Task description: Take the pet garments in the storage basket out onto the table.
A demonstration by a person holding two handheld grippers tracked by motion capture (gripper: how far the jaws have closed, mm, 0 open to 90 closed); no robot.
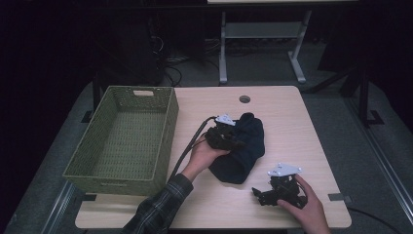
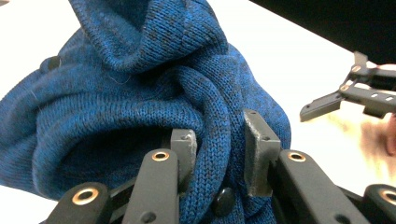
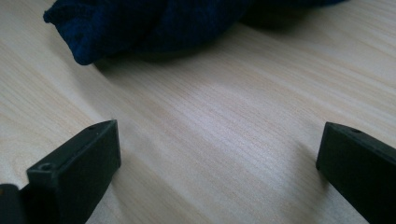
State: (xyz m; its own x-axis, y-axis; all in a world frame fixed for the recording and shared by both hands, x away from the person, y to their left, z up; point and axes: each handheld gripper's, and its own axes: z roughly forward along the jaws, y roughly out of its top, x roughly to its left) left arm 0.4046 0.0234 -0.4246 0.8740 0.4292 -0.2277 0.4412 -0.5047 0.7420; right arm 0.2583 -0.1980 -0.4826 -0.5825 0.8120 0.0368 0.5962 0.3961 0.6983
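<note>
A dark blue knitted garment (image 1: 243,148) lies bunched in the middle of the wooden table (image 1: 292,117). My left gripper (image 1: 233,142) rests on its left side. In the left gripper view its two jaws are shut on a thick fold of the blue knit (image 2: 219,154), and a dark button (image 2: 224,199) shows just below. My right gripper (image 1: 260,194) sits low near the table's front right, open, with bare wood between its jaws (image 3: 219,154). The garment's edge (image 3: 154,28) lies beyond it in the right gripper view.
A green woven basket (image 1: 168,124) stands empty on the table's left side. A round cable hole (image 1: 244,99) sits near the far edge. A desk frame (image 1: 263,44) and cables are on the floor behind. The right gripper (image 2: 348,95) appears far off in the left gripper view.
</note>
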